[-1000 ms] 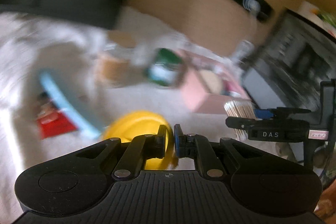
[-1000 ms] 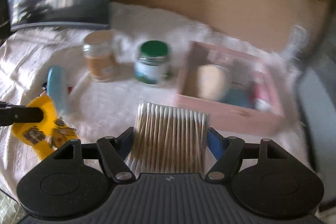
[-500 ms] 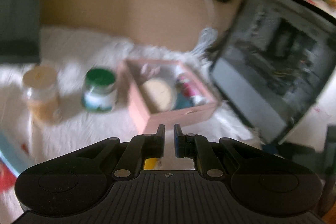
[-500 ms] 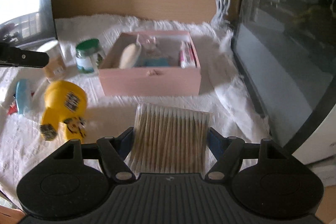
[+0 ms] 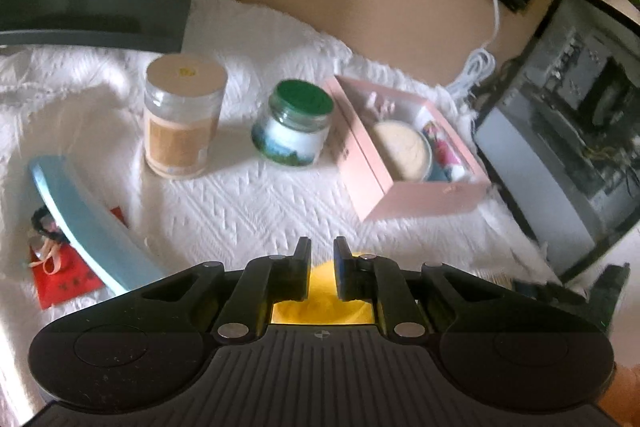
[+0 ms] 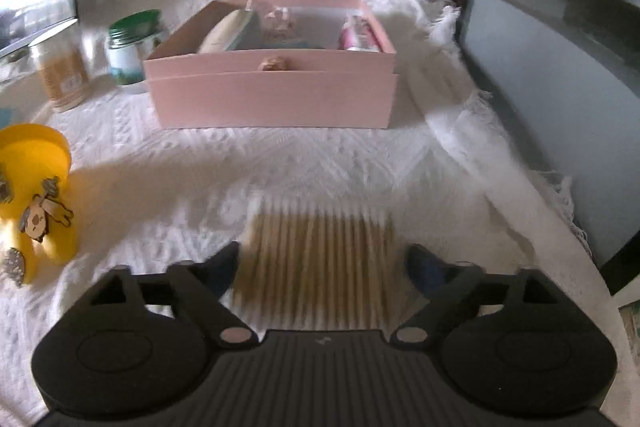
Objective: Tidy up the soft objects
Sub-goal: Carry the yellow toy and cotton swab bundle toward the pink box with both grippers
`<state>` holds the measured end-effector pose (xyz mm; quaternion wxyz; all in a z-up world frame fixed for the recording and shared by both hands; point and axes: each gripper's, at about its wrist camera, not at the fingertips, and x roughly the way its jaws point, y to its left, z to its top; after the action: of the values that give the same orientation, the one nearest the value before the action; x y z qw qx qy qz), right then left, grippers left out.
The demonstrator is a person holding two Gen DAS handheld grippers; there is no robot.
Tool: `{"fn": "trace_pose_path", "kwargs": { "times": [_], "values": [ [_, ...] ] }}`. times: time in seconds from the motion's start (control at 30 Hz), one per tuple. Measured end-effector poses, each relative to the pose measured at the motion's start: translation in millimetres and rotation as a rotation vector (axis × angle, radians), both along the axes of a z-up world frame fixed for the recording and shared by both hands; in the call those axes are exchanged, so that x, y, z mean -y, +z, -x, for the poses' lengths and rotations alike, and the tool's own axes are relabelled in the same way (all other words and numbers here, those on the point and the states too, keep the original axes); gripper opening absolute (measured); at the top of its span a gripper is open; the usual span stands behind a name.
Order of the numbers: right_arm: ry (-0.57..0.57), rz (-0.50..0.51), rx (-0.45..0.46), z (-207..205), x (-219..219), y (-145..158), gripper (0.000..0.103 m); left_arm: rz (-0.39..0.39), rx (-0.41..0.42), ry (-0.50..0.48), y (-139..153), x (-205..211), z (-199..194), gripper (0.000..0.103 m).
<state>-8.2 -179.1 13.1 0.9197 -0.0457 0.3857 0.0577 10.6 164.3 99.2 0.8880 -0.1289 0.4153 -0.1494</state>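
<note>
right gripper (image 6: 322, 261) jaws opening, seemingly clear of cotton swabs (image 6: 320, 259)

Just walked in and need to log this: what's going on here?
A person works two hand-held grippers over a white cloth. The right gripper is opening around a pack of cotton swabs lying on the cloth in front of the pink box; its fingers now stand clear of the pack. The left gripper is nearly closed, its jaws starting to part, above a yellow soft toy. Two jars stand left of the box.
</note>
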Motion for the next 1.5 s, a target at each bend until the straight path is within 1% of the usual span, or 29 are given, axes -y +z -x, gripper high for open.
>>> {"fn": "trace_pose_path", "kwargs": {
  "times": [0.03,0.07,0.1,0.17,0.27,0.3,0.37,0.4,0.47,0.6,0.73,0.77,0.8,0.93,1.0,1.07,1.1,1.13,1.2,1.27,1.33,1.37,1.43,1.5],
  "values": [
    [-0.009,-0.01,0.013,0.1,2.8,-2.9,0.101,0.005,-0.002,-0.017,-0.8,-0.3,-0.1,0.013],
    [-0.018,-0.024,0.024,-0.2,5.3,-5.9,0.103,0.011,-0.002,-0.038,-1.3,-0.1,0.2,0.013],
    [-0.023,-0.046,0.028,-1.0,8.7,-7.6,0.103,0.017,0.0,-0.068,-1.7,1.8,-0.3,0.013],
    [-0.021,-0.045,0.028,-2.0,8.4,-7.4,0.103,0.011,0.013,-0.138,-1.3,9.9,-1.1,0.014],
    [-0.023,-0.045,0.031,-2.2,8.4,-7.3,0.103,-0.044,0.014,-0.248,0.1,25.1,0.6,0.015],
    [-0.023,-0.046,0.031,-2.3,8.5,-7.4,0.103,-0.07,0.016,-0.288,-0.9,30.7,1.8,0.017],
    [-0.023,-0.047,0.032,-1.1,8.4,-7.4,0.103,-0.134,0.021,-0.334,-3.4,39.9,2.8,0.019],
    [-0.024,-0.046,0.032,-1.0,8.3,-7.4,0.103,-0.152,0.012,-0.346,-5.1,43.0,2.3,0.02],
    [-0.023,-0.046,0.032,-1.2,8.4,-7.5,0.103,-0.155,-0.008,-0.374,-7.9,46.1,0.7,0.023],
    [-0.024,-0.045,0.033,-1.1,8.3,-7.6,0.103,-0.153,-0.065,-0.442,-10.9,49.6,-2.1,0.035],
    [-0.025,-0.045,0.034,-1.1,8.2,-7.8,0.103,-0.116,-0.076,-0.452,-7.3,45.5,-4.3,0.035],
    [-0.025,-0.045,0.034,-1.1,8.3,-7.9,0.103,-0.124,-0.077,-0.453,-7.9,46.2,-4.3,0.035],
    [-0.025,-0.044,0.034,-1.3,8.2,-7.9,0.103,-0.145,-0.078,-0.459,-9.3,48.8,-3.8,0.035],
    [-0.025,-0.044,0.035,-1.4,8.1,-8.2,0.103,-0.27,-0.077,-0.504,-19.9,64.1,0.3,0.036],
    [-0.025,-0.044,0.035,-1.1,7.8,-8.3,0.103,-0.297,-0.08,-0.495,-24.1,67.3,-2.1,0.036],
    [-0.019,-0.044,0.033,0.1,8.3,-8.1,0.103,-0.283,-0.086,-0.485,-26.3,67.6,-5.5,0.035],
    [-0.015,-0.043,0.03,0.5,8.6,-7.8,0.103,-0.275,-0.086,-0.482,-27.3,67.4,-6.3,0.033],
    [-0.011,-0.042,0.026,0.7,8.5,-7.5,0.103,-0.267,-0.093,-0.479,-28.5,67.3,-6.8,0.029],
    [-0.007,-0.041,0.016,-0.8,8.8,-6.7,0.103,-0.233,-0.141,-0.469,-34.4,65.1,-8.3,0.025],
    [-0.004,-0.04,0.011,-1.5,8.3,-6.5,0.103,-0.181,-0.194,-0.433,-44.2,59.9,-9.6,0.024],
    [0.007,-0.038,0.011,-1.7,8.7,-6.7,0.103,-0.146,-0.185,-0.403,-48.2,53.5,-6.6,0.021],
    [0.008,-0.038,0.009,-1.8,8.6,-6.5,0.103,-0.155,-0.164,-0.391,-47.9,51.3,-5.0,0.02],
    [-0.001,-0.035,0.007,-1.4,7.1,-5.8,0.101,-0.14,-0.143,-0.369,-45.3,49.4,-0.5,0.014],
    [0.001,-0.03,0.008,1.5,2.8,-2.5,0.09,-0.145,-0.111,-0.361,-41.7,51.5,5.1,0.013]
  ]
}}
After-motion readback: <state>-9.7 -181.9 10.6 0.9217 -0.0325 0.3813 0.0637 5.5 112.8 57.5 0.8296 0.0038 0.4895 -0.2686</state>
